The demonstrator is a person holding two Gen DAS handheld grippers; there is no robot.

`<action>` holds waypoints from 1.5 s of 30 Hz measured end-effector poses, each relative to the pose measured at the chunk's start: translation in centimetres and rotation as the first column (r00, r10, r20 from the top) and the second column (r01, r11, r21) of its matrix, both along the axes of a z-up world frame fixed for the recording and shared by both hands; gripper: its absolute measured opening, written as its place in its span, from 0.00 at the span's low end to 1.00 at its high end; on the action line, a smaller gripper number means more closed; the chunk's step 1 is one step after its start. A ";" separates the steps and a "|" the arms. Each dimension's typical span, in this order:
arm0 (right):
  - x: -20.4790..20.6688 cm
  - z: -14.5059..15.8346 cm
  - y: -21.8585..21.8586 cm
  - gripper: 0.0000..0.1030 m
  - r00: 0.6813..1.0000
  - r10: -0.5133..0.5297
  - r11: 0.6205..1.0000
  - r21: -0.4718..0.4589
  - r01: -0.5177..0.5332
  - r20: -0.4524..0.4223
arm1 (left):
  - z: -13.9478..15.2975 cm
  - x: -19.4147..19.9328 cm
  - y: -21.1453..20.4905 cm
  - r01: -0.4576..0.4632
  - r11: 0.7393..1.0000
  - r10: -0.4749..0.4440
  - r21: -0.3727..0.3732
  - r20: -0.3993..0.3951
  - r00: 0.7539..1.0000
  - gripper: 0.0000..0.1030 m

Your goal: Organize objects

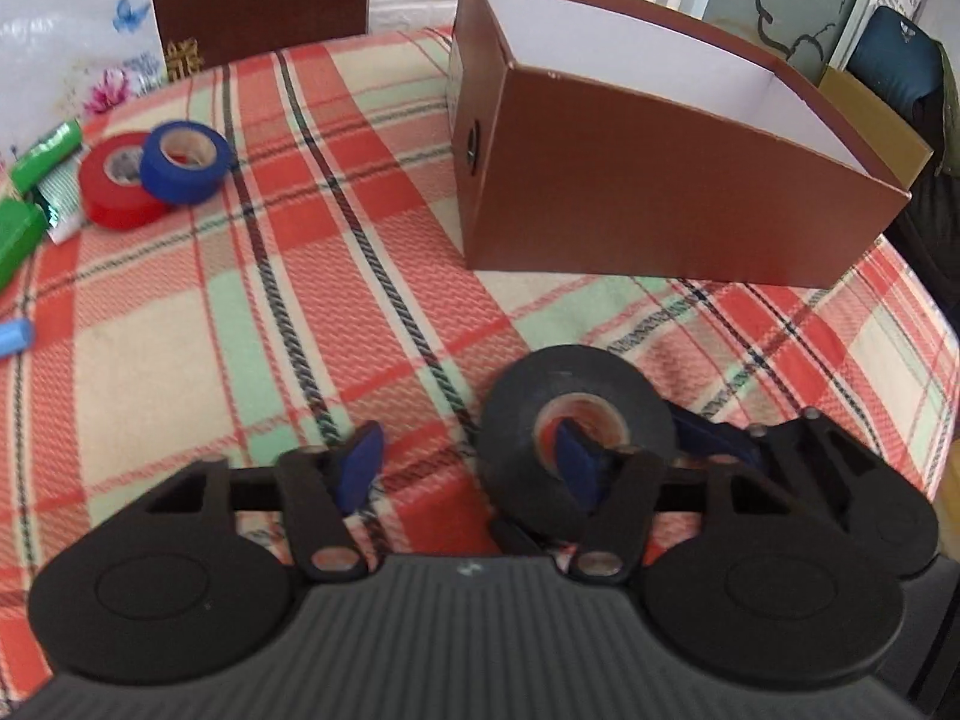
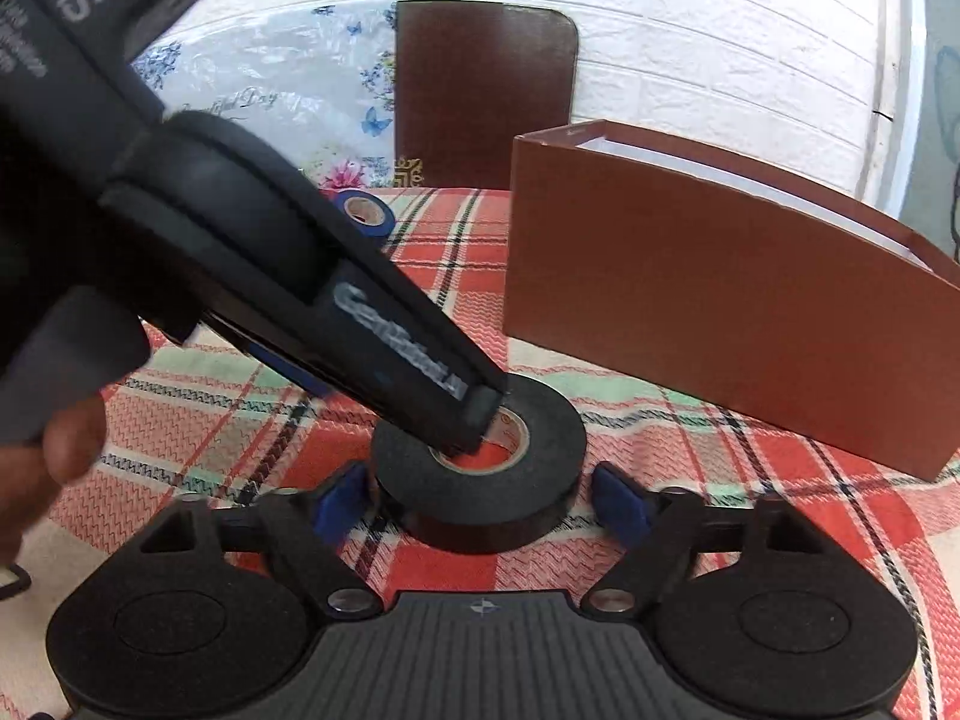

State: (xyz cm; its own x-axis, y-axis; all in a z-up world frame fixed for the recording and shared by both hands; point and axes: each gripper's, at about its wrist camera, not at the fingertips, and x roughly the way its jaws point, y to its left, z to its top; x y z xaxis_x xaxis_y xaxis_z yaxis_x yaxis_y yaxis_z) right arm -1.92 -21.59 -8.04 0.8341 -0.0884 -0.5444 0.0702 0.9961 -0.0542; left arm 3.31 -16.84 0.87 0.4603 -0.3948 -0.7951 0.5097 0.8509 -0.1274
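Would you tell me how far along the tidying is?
Done: nothing visible in the brown box, floor hidden. In hand: black tape roll, right tongs open around it, one left tongs finger in its core. Left: red roll, blue roll, green items.

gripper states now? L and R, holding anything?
Left gripper: open, one finger poked into the core of the black tape roll, no clamp.
Right gripper: open, fingers either side of the roll, no clamp visible.

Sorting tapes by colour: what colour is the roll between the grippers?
Black tape roll, clearest in the right wrist view.
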 end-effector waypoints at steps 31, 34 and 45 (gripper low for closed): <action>1.9 5.5 -16.1 0.77 0.892 -0.316 0.937 -0.039 0.346 0.322 | 9.9 2.3 -15.3 0.095 0.994 -0.109 0.055 0.378 0.919 0.47; 1.6 5.0 -16.2 0.76 0.884 -0.325 0.937 -0.010 0.349 0.337 | 9.3 2.5 -14.6 0.055 0.995 -0.081 0.079 0.382 0.921 0.51; 0.1 4.8 -13.0 0.73 0.852 -0.326 0.933 -0.008 0.361 0.409 | 9.2 1.3 -11.5 -0.004 0.998 -0.023 0.070 0.383 0.924 0.55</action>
State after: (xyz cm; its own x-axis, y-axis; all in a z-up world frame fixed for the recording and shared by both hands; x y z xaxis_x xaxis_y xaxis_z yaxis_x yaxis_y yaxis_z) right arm -1.80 -34.60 -3.21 0.8851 -0.4387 -0.1554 0.4398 0.8976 -0.0292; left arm 4.60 -28.32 10.09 0.7314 -0.3521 -0.5840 0.5163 0.8454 0.1369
